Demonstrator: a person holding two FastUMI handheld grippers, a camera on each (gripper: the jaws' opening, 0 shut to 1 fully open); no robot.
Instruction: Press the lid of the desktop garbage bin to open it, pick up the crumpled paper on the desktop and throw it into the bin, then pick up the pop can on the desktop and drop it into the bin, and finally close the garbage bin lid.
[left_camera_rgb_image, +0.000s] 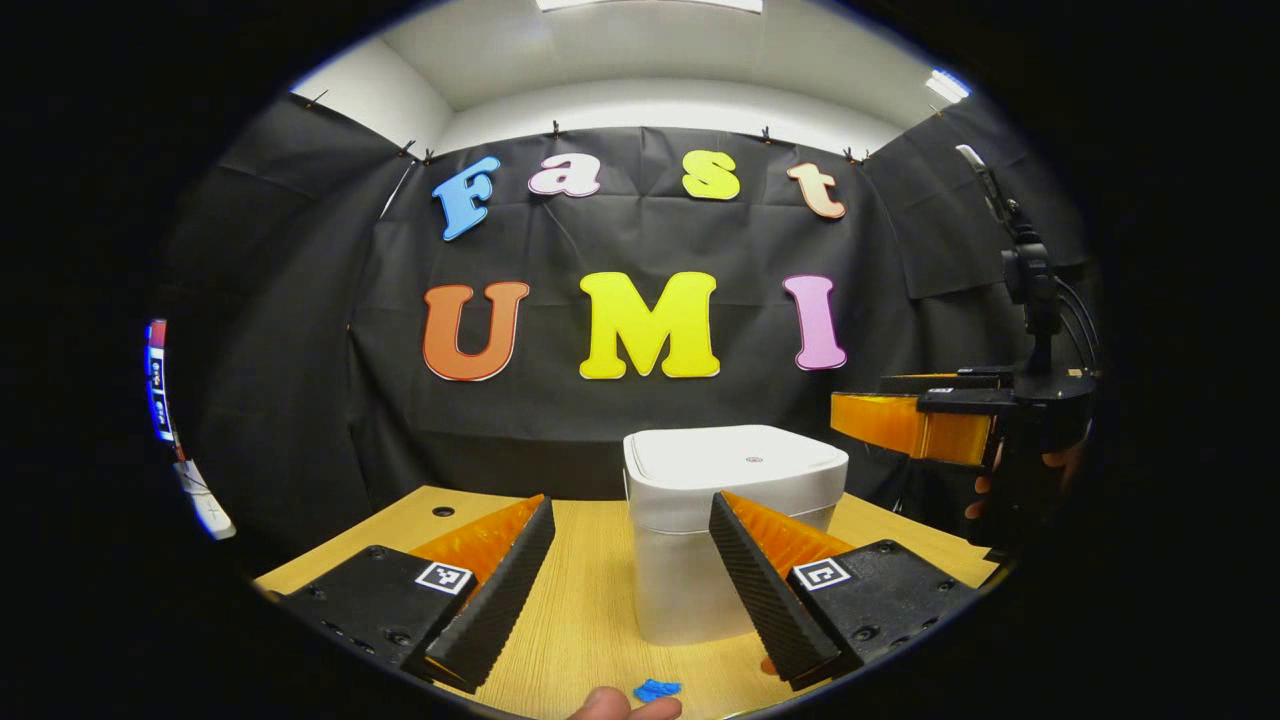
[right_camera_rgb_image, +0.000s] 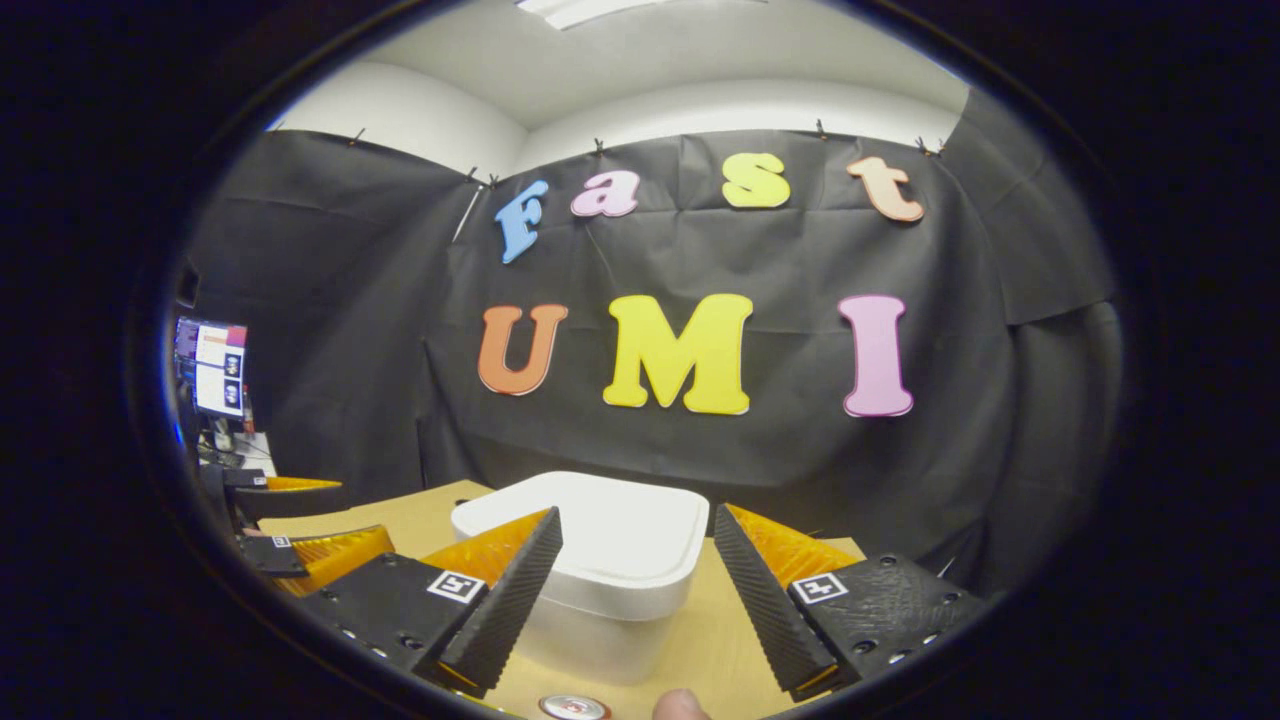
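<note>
Pale wood grain runs across the surface, and near its far edge stands the white garbage bin with its lid flat and closed, so we judge that the first step, pressing the lid open, is the one in hand and is not yet done. Our left claw hangs low over the near part of the surface with its jaws spread wide and nothing between them, the bin framed in the gap but apart from both. Our right claw is likewise wide open and empty, held above and just short of the lid; in the left gripper view it hovers off the bin's right side at lid height. The pop can lies at the near edge, its top just in sight in the right gripper view. Smallest, a blue crumpled scrap sits at the near edge, beside a fingertip; we take it for the crumpled paper, though too little shows to be sure. Next, we think, one claw must come down on the lid's top and press firmly until it springs up.
</note>
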